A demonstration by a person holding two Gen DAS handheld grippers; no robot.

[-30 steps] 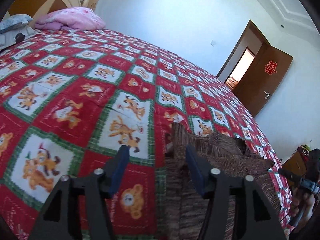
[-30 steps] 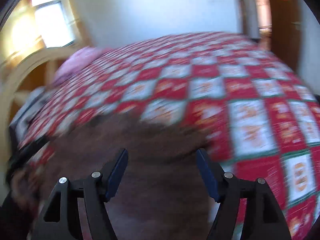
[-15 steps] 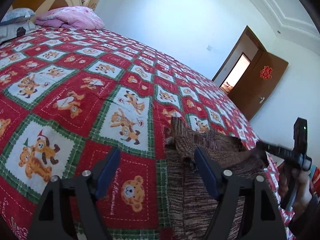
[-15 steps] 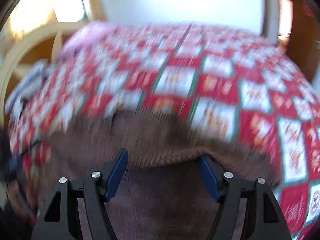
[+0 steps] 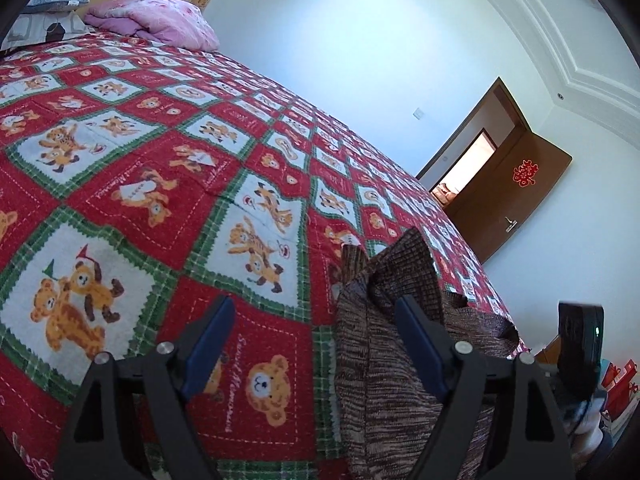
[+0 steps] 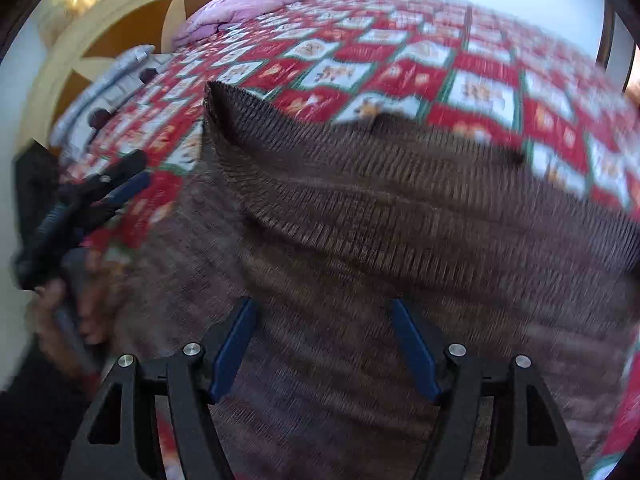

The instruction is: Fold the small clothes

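Red bedspread [image 5: 248, 360] reads "Sweet Memories"; left hand-held gripper [image 5: 316, 344] just opening, right hand-held gripper [image 6: 322, 344] agape, both empty.

I see one garment, a brown knitted sweater [image 6: 400, 216] with a mottled, ribbed weave of dark and lighter brown threads. It lies on the bed [image 5: 168, 184], close to the near edge and toward the side where the door stands. It is not flat: part of it is folded over itself, and that upper layer makes a thick ridge running across the lower cloth. From my left camera one ribbed edge stands up in a peak above the rest of the sweater [image 5: 400, 280], with a narrower strip rising just beside it. The lower part spreads toward me and runs out of view. My right camera is blurred, so finer detail is lost.
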